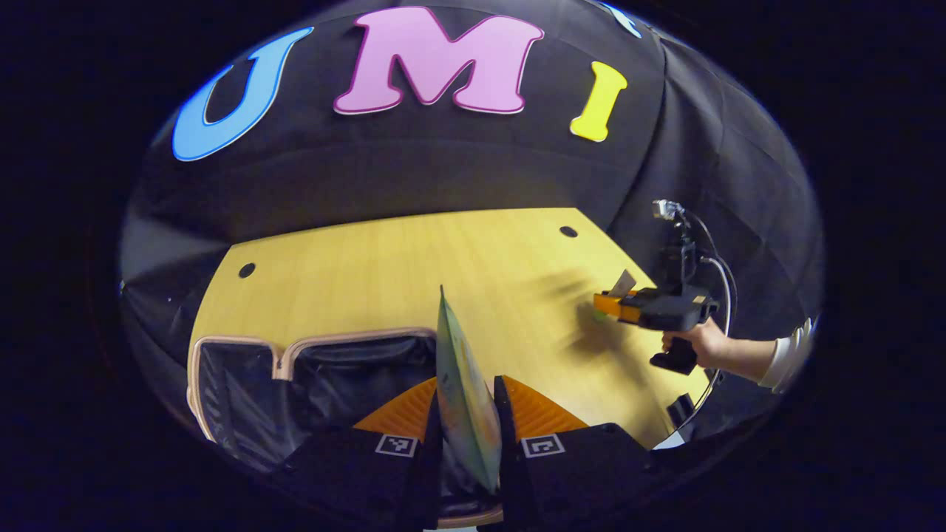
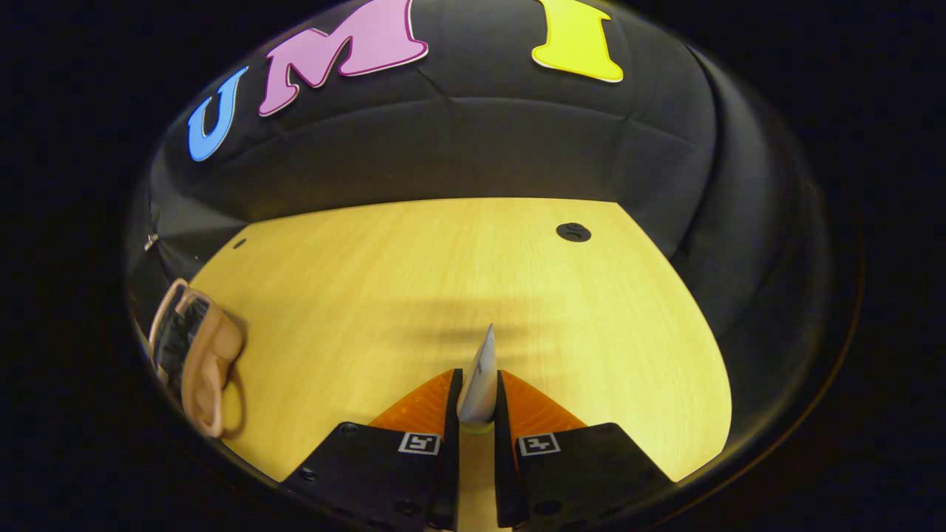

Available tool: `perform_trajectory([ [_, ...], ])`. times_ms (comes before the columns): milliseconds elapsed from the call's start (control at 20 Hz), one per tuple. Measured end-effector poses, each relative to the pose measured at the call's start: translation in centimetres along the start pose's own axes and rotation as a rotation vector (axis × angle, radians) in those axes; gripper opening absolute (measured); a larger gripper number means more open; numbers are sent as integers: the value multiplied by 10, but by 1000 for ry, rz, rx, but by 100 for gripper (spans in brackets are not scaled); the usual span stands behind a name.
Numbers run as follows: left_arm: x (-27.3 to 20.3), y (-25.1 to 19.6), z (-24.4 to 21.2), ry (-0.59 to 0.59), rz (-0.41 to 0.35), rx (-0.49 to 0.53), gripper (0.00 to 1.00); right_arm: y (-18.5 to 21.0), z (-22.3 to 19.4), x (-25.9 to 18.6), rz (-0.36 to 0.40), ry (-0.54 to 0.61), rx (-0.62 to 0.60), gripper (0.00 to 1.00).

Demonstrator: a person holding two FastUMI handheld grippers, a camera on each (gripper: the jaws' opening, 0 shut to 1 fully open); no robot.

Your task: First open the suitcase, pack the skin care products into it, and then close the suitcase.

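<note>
Left gripper (image 1: pixel 465 414): clamped on a flat sachet (image 1: pixel 462 384), edge-on above the open suitcase (image 1: pixel 295 384).
Right gripper (image 2: pixel 477 403): pinching a thin packet (image 2: pixel 479 377) over the table (image 2: pixel 414 281).
Suitcase: at nine o'clock in the right gripper view.

My pads (image 1: pixel 403 417) orange, ribbed; sachet (image 1: pixel 462 391) green-yellow print; suitcase (image 1: pixel 222 369) beige rim (black lining); table (image 1: pixel 414 266) yellow woodgrain.

The open suitcase (image 1: pixel 310 391) is cut off at the bottom by the left tongs (image 1: pixel 467 414), whose fingers hide the lower end of the flat sachet (image 1: pixel 462 391) between them. In the right gripper view, the suitcase (image 2: pixel 194 355) is cropped at the edge, and the small packet (image 2: pixel 479 380) is too edge-on to identify.
</note>
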State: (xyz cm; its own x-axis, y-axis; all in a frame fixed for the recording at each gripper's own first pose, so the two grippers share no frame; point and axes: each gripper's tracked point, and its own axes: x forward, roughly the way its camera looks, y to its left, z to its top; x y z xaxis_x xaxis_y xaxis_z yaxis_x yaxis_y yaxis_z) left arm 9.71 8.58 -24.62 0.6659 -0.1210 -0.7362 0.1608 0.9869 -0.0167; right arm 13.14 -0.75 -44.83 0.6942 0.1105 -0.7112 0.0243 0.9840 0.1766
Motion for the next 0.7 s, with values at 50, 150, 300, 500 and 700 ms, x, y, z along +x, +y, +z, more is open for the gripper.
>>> perform_trajectory([
  [50,-3,18,-14,40,28,-12,40,12,9,-10,20,-34,-15,23],
  [150,-8,46,-35,127,56,-40,36,48,23,-42,93,-72,-56,23],
  [300,1,84,-77,299,95,-89,36,107,32,-89,214,-110,-117,23],
  [500,23,102,-142,561,84,-269,36,198,32,-131,389,-115,-165,23],
  [700,36,119,-161,559,129,-211,43,292,-2,-152,560,-1,-113,23],
])
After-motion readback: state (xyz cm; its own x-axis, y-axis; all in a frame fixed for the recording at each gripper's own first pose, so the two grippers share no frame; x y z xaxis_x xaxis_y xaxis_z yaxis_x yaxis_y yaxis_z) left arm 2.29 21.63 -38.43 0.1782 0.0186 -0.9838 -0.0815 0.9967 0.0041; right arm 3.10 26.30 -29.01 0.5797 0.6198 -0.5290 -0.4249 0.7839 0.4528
